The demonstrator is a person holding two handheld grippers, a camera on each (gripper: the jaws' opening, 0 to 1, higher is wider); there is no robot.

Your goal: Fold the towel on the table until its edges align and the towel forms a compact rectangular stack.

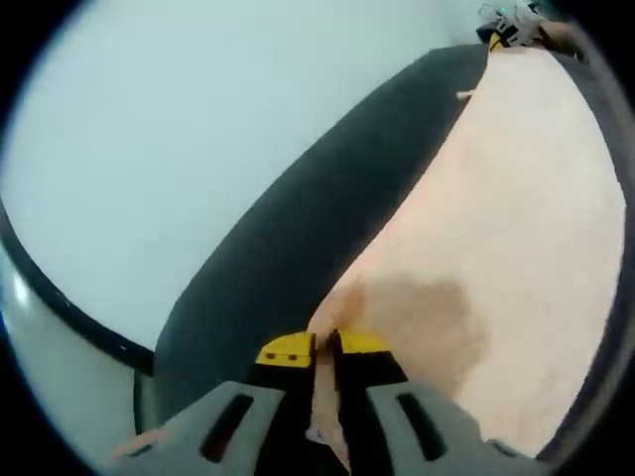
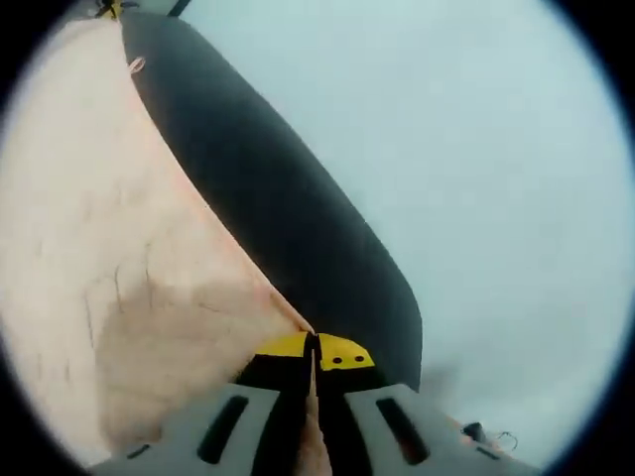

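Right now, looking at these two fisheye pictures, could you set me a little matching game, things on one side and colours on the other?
Things:
1. towel
2. mat
3. table
4. gripper tips

Colours:
A. yellow
B. pale blue-grey
C. peach pink
D. black

Pairs: 1-C, 2-D, 3-B, 4-A.

The left gripper and the right gripper are each shut on an edge of the towel, which is stretched above the mat.
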